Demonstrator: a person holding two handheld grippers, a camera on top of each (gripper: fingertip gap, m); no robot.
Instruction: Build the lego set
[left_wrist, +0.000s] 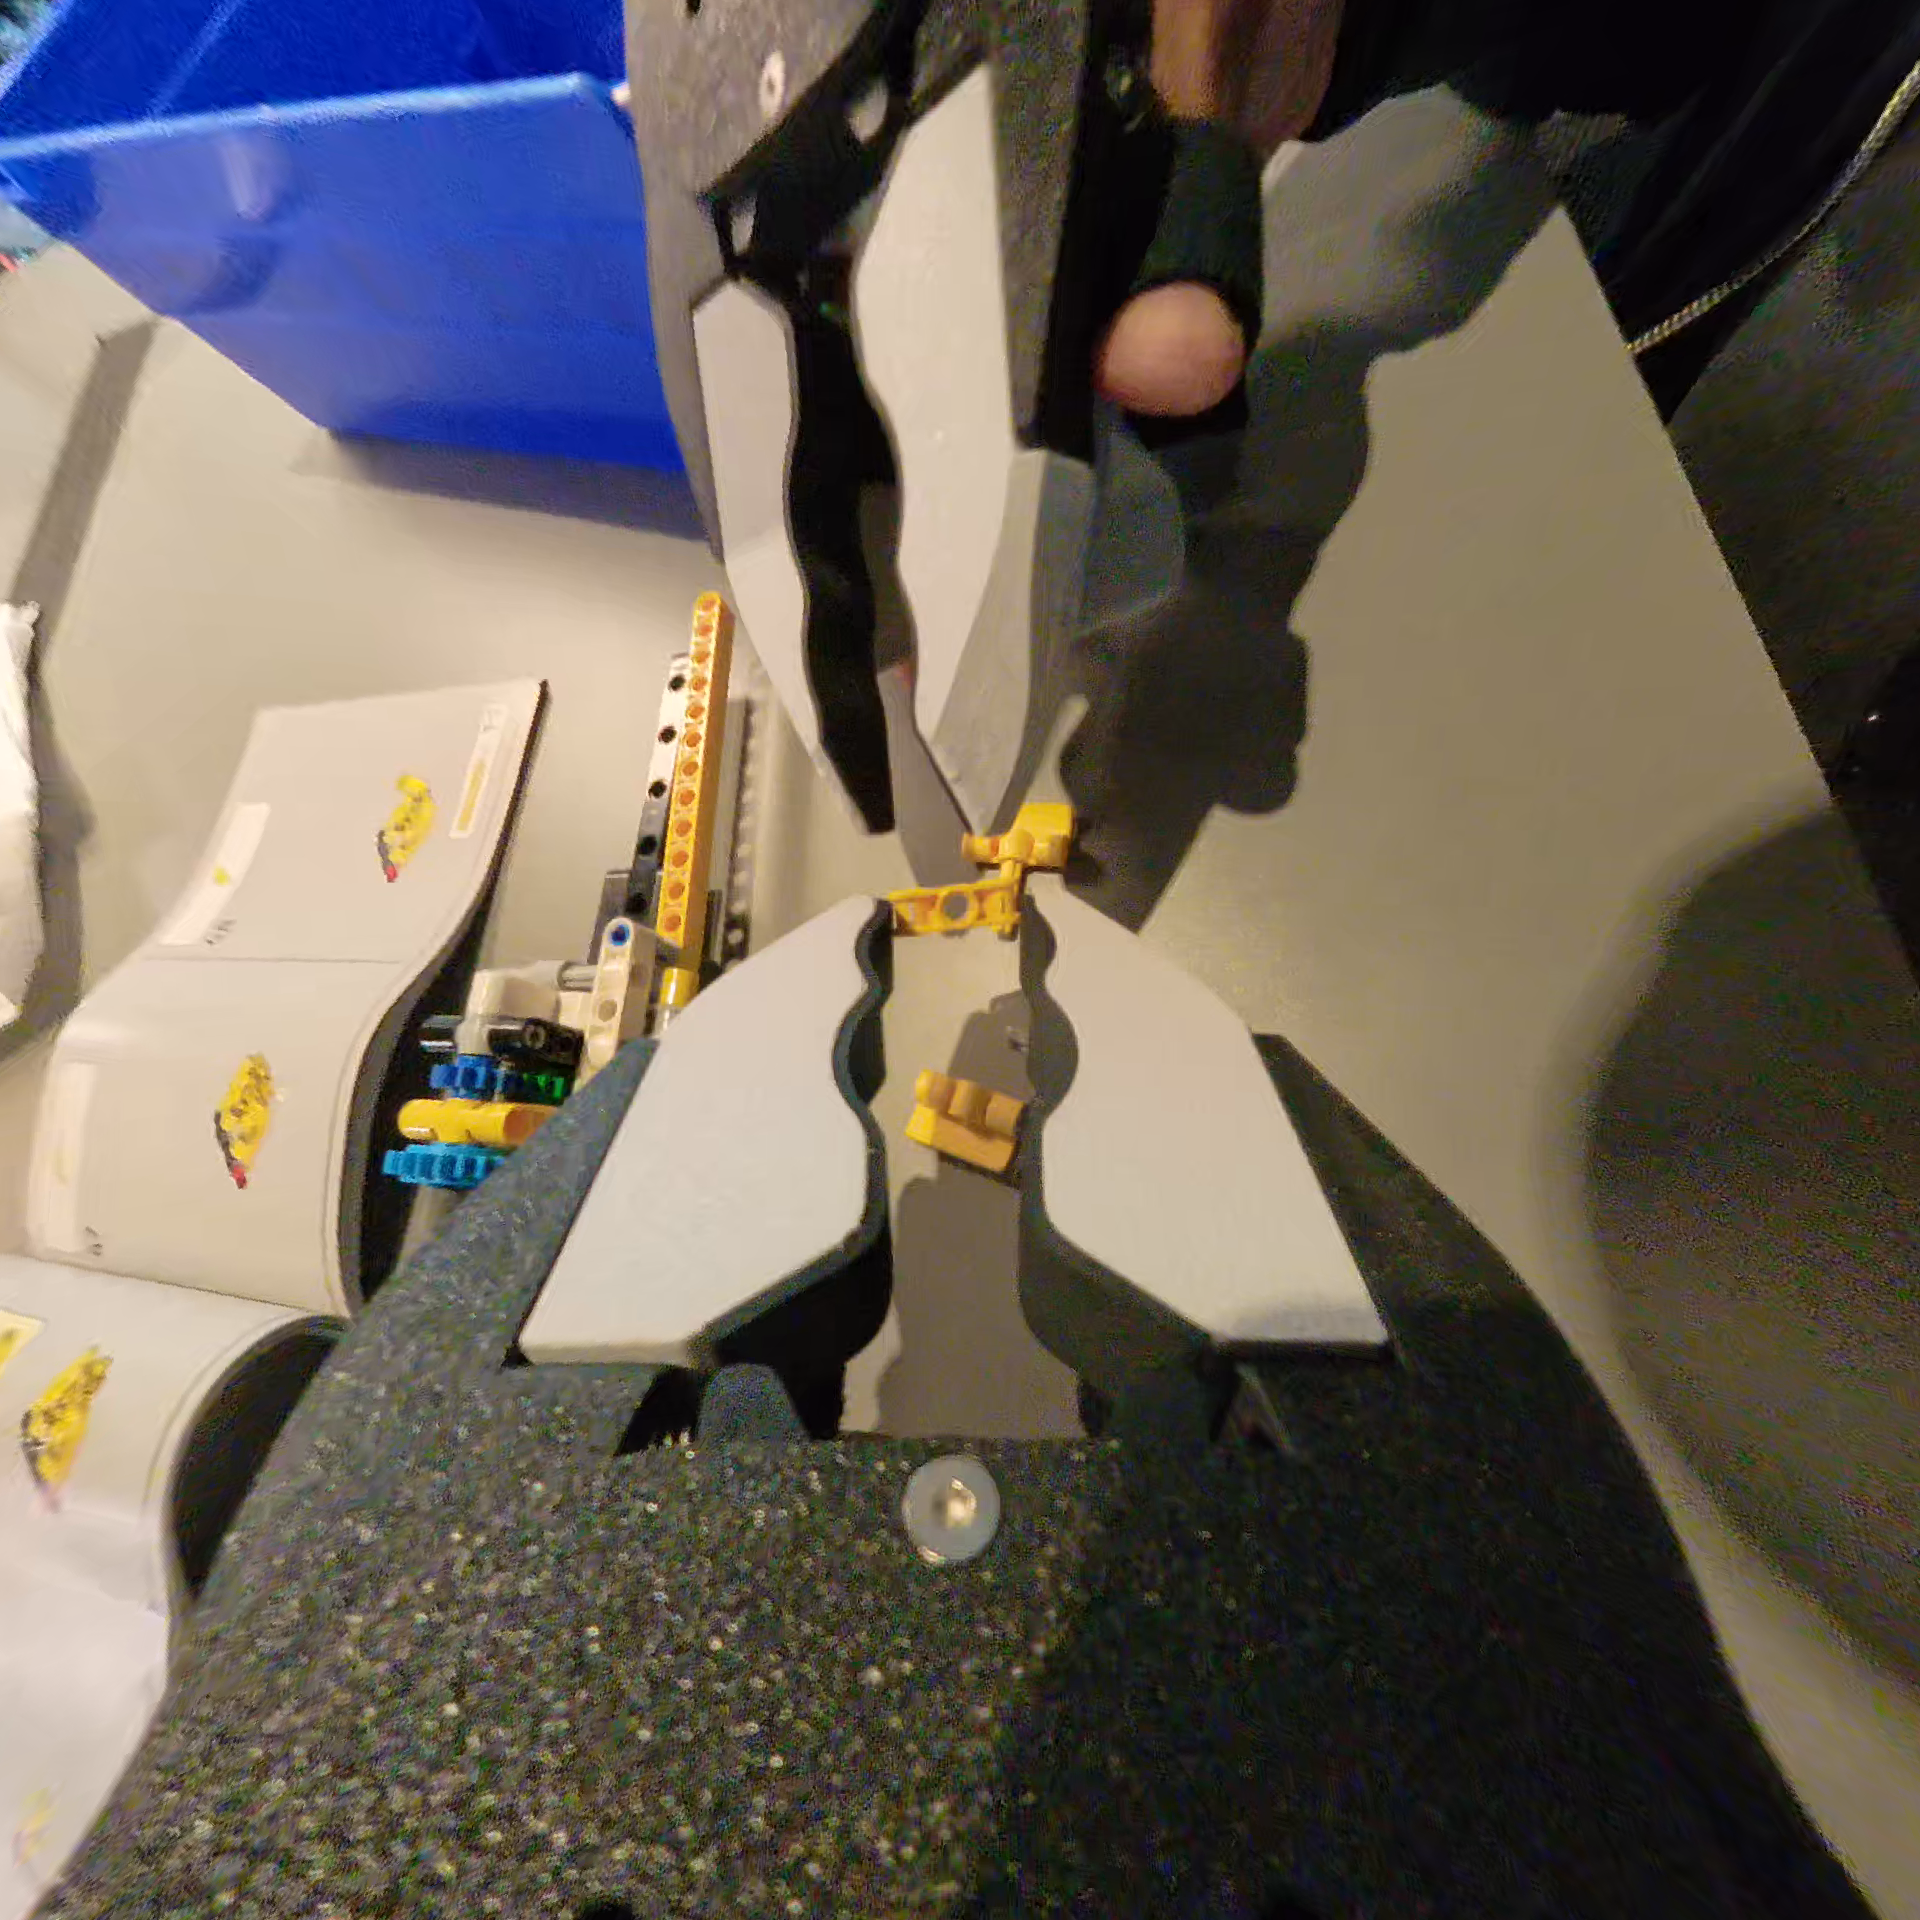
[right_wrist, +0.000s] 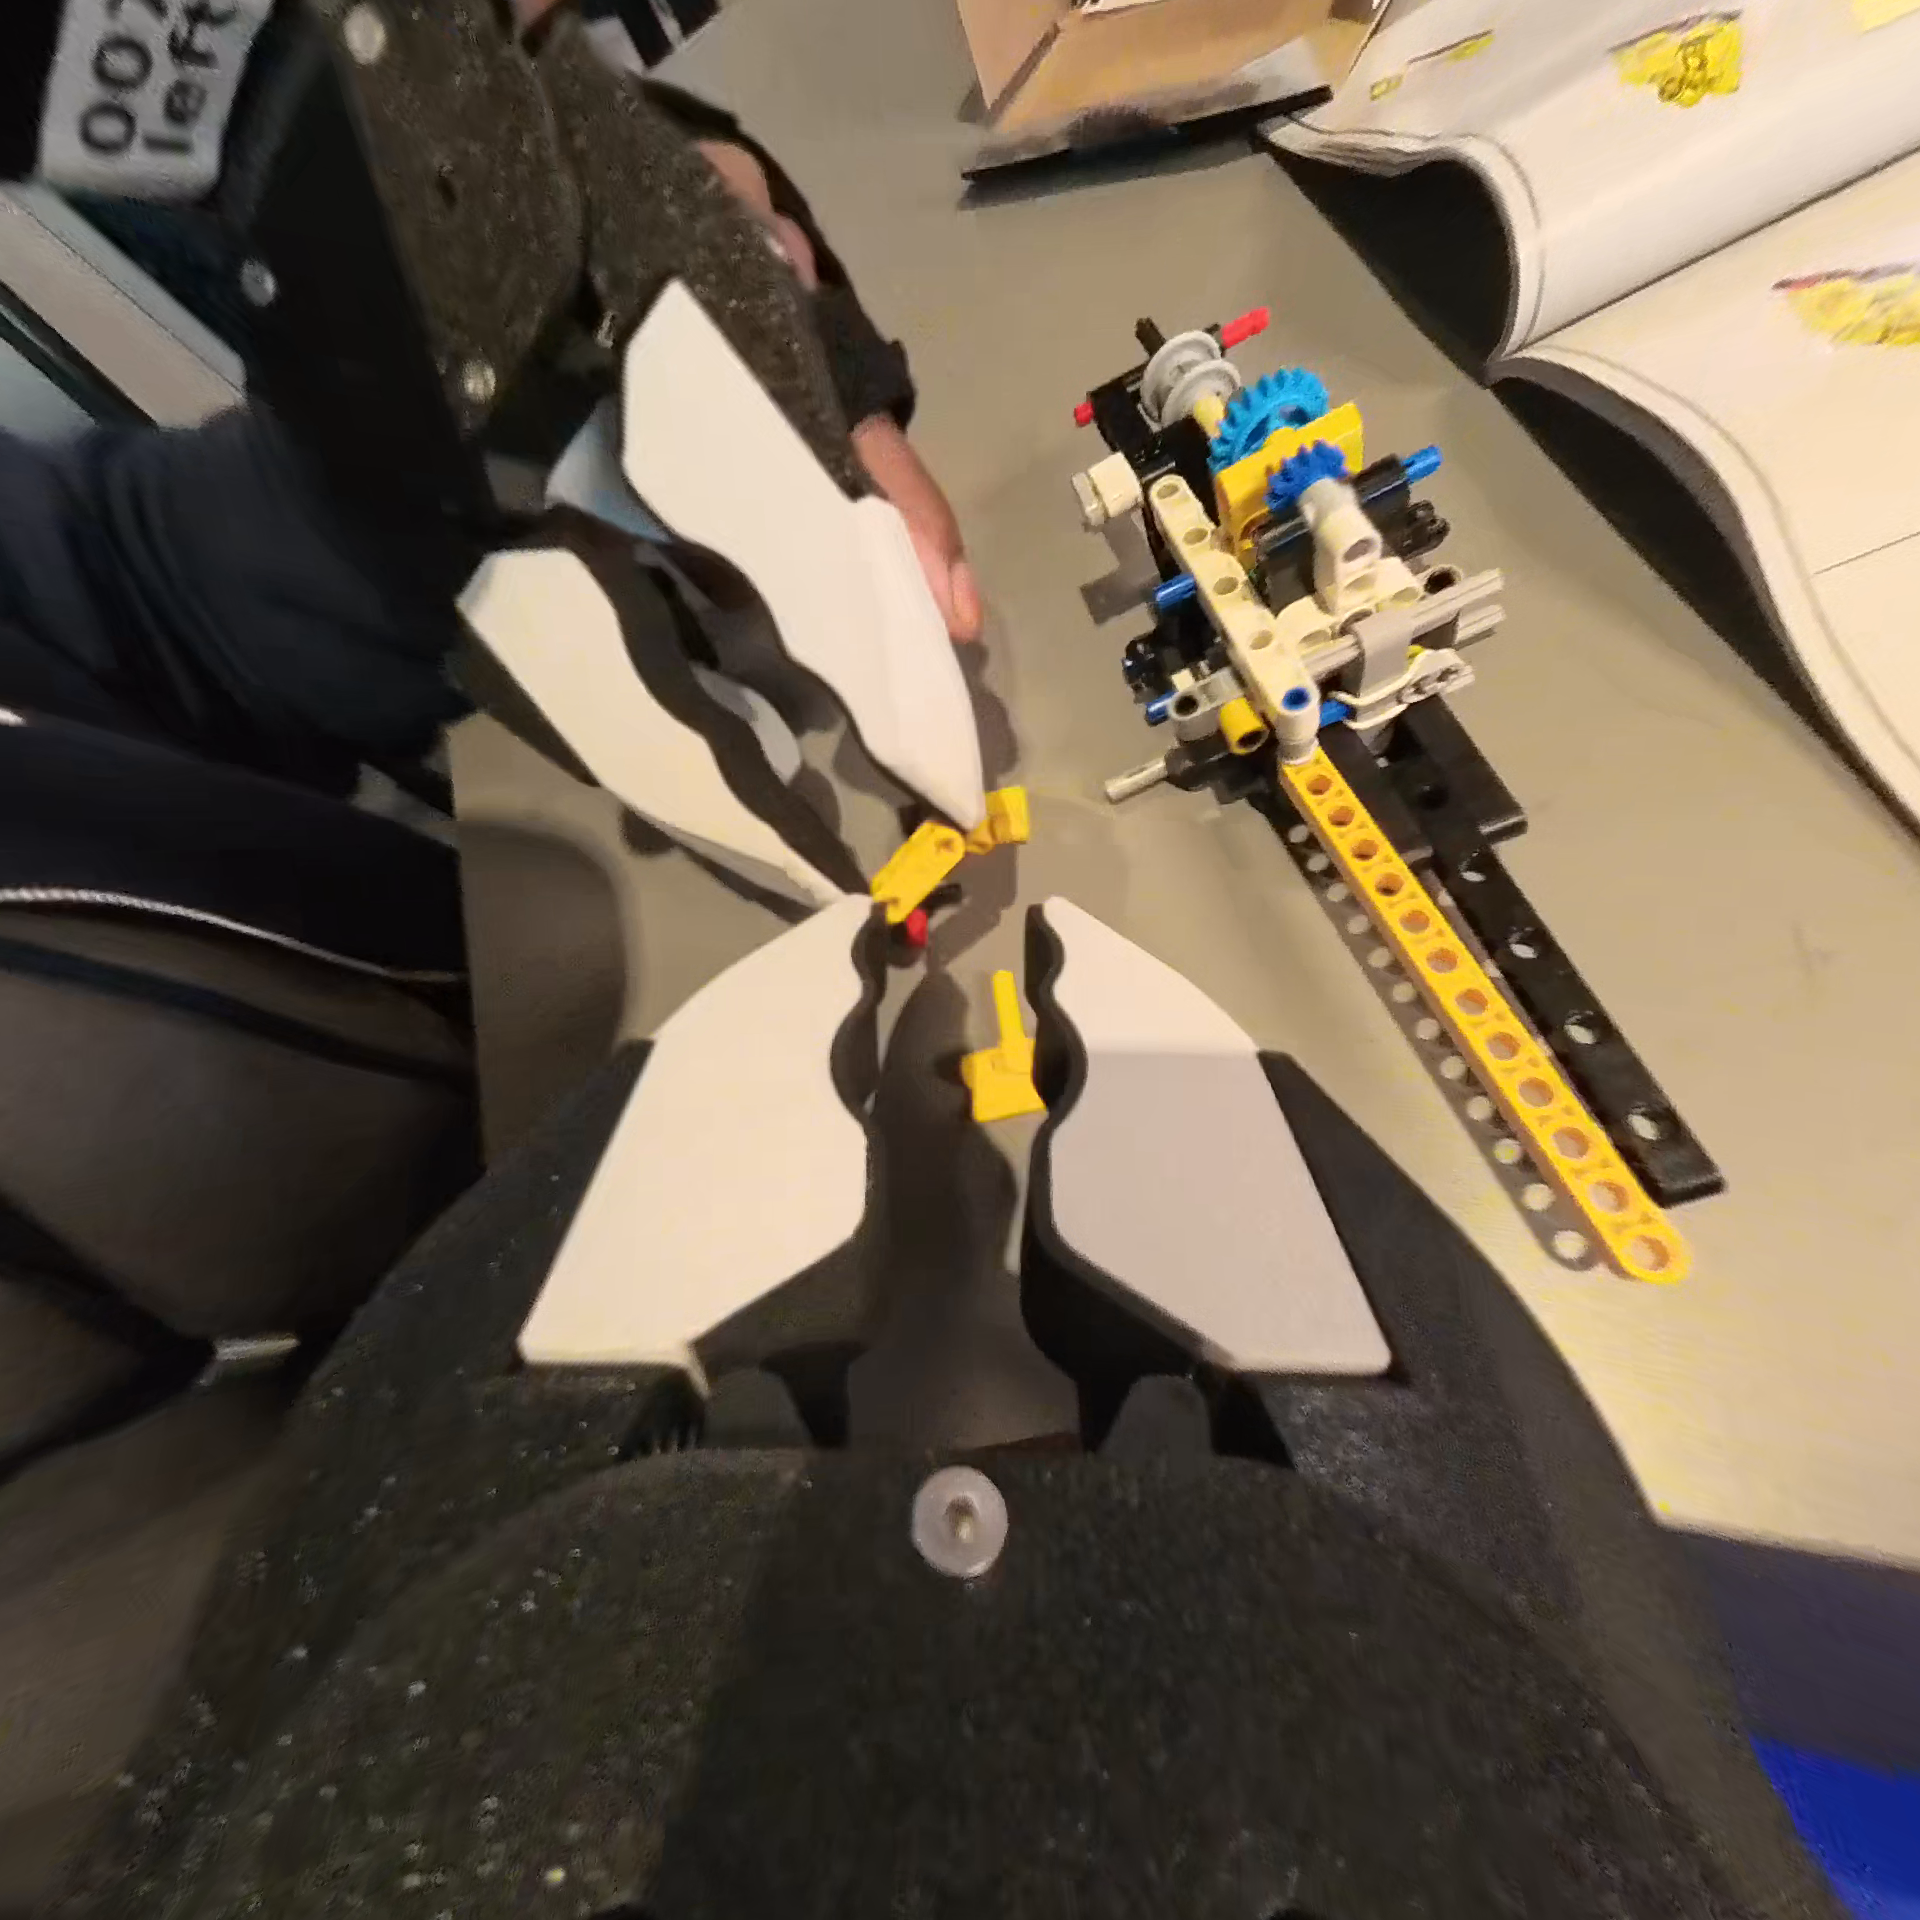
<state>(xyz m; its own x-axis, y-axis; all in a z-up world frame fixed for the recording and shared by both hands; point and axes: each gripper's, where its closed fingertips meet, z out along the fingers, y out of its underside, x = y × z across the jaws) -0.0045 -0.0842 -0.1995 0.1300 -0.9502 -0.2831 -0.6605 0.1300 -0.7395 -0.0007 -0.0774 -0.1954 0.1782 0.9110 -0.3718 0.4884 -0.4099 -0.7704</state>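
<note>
My left gripper (left_wrist: 956, 920) is shut on a small yellow connector (left_wrist: 951, 907), held just above the grey table (left_wrist: 1455, 727). A second small yellow piece (left_wrist: 1029, 840) sits at the connector's far end. In the right wrist view the left gripper (right_wrist: 909, 857) comes in from the upper left with the connector (right_wrist: 914, 864) between its tips and a red pin (right_wrist: 914, 927) under it. My right gripper (right_wrist: 951, 920) is open and empty, tips facing the connector; in the left wrist view it (left_wrist: 930, 821) reaches down from above. A loose yellow piece (right_wrist: 1003, 1081) (left_wrist: 966, 1127) lies on the table.
The partly built model (right_wrist: 1299, 582) with a long yellow beam (right_wrist: 1475, 997) lies to the right; it also shows in the left wrist view (left_wrist: 623, 966). Open instruction booklets (right_wrist: 1714, 312) (left_wrist: 291, 935), a blue bin (left_wrist: 364, 260) and a cardboard box (right_wrist: 1143, 52) lie around. The grippers are tip to tip, or close to it. My left tips are roughly 5 cm from the loose yellow piece (left_wrist: 966, 1127).
</note>
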